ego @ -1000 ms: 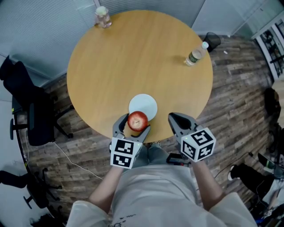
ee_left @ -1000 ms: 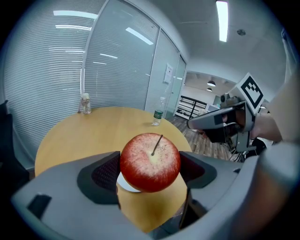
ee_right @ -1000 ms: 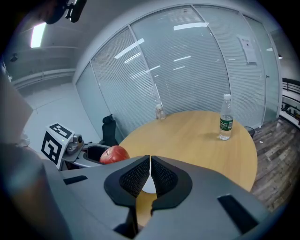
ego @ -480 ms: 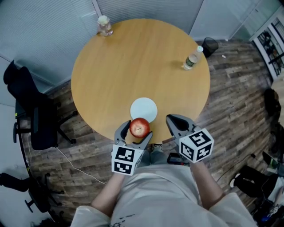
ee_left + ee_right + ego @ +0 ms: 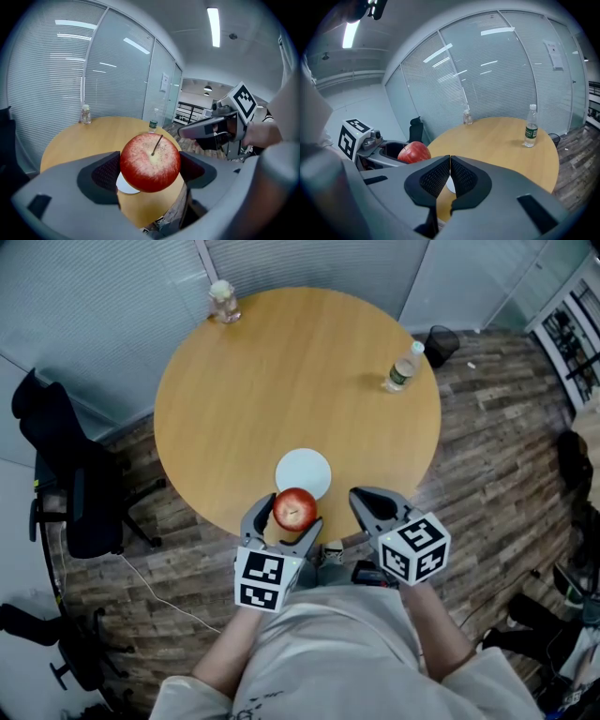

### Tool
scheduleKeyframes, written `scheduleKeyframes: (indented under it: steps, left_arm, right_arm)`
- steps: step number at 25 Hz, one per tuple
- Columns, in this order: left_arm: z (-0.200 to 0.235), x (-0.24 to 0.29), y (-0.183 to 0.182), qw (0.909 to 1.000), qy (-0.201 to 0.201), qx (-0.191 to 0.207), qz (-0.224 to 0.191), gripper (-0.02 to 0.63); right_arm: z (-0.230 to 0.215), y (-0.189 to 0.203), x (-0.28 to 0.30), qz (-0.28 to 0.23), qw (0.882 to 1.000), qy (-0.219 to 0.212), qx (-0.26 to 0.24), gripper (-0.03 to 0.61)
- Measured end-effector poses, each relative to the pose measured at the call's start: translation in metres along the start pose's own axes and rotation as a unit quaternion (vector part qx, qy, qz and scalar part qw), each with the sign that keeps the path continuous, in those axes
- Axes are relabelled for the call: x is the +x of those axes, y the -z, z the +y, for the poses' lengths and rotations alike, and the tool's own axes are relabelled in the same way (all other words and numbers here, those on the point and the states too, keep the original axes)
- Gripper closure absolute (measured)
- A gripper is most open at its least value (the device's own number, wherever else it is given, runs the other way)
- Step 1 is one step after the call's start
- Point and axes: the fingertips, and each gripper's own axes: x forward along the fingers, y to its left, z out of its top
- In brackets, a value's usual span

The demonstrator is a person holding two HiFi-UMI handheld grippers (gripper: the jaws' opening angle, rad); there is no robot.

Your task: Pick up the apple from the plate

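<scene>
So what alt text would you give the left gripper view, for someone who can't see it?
A red apple is clamped between the left tongs, held clear of a white plate on a round wooden table. The right tongs show at the picture's right.

Open tabletop (image 5: pixel 291 390) — plate (image 5: pixel 303 472) near, bottle (image 5: pixel 400 369) and jar (image 5: pixel 223 301) at far rim.

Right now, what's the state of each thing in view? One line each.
Left gripper: shut on the apple.
Apple: held off the plate, stem up.
Plate: empty, flat on the table.
Right gripper: jaws together, holding nothing.
Water bottle: upright, capped, on the table.
Small jar: upright at the table's far edge.
</scene>
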Motion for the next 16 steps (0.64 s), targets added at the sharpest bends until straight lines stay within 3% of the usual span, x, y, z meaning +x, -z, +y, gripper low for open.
scheduleKeyframes:
  steps: [16]
  left_arm:
    - [-0.0001,-0.005,-0.0049,1.0,-0.004,-0.004,-0.007,0.222]
  right_arm:
    - [0.0058,-0.0078,-0.0051,-0.008,1.0,-0.009,-0.016,0.548]
